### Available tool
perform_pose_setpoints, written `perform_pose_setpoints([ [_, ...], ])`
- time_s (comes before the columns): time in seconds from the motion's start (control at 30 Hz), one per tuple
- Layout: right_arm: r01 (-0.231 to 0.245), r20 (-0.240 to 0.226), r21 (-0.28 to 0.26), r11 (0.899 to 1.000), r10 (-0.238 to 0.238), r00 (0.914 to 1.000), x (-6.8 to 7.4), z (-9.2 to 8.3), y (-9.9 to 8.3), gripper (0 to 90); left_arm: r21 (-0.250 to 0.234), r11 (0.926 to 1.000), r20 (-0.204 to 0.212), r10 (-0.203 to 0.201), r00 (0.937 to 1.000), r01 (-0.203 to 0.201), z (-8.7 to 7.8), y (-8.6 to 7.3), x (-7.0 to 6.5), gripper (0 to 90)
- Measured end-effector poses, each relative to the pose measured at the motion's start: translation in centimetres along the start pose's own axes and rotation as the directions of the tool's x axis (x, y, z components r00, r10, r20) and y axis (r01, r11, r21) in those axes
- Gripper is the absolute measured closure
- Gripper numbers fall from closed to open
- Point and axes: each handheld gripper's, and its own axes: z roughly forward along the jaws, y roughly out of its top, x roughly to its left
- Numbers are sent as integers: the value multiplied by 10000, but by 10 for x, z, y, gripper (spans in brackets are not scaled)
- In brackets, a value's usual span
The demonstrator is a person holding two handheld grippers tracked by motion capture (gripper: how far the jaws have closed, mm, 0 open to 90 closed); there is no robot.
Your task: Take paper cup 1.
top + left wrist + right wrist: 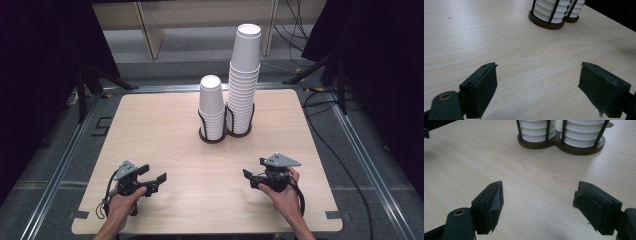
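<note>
While apart — both grippers' fingers (pixel 481 90), empty.

The left gripper (pixel 537 87) has its two black jaws spread wide apart, with nothing between them but bare pale wood of the table (pixel 499 37). Both pads sit low over the tabletop. Well ahead, near the top edge, stands a dark round holder base (pixel 546 24) with thin black upright bars around a stack of white ribbed cups (pixel 549 8). Just beside it, a second base (pixel 571 18) carries more cups, cut off by the frame
</note>
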Motion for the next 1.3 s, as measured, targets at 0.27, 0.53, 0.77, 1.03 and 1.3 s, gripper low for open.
perform_pose_setpoints([
  [0.27, 107, -134, -280, 9995, -111, 9998, -1, 2, 4, 235, -161, 9997, -59, -194, 9998, 193, 0, 0, 0, 144],
  [0.53, 190, -575, -578, 9981, -223, 9981, 4, 6, 18, 233, -123, 9999, -80, 67, 9999, -68, 1, 0, -1, 144],
  [0.77, 245, -1151, -672, 9974, -322, 9928, 14, 12, 41, 215, -183, 9986, -49, 504, 9987, -504, 0, 1, -2, 144],
  [1.03, 630, -1363, -1245, 9902, -800, 9874, 23, 20, 79, 209, -317, 9984, 30, 461, 9989, -460, -1, 4, 0, 144],
  [1.3, 467, -1614, -1713, 9841, -748, 9841, 25, 25, 116, 198, -302, 9994, -361, 139, 9992, -150, 0, 4, 13, 144],
])
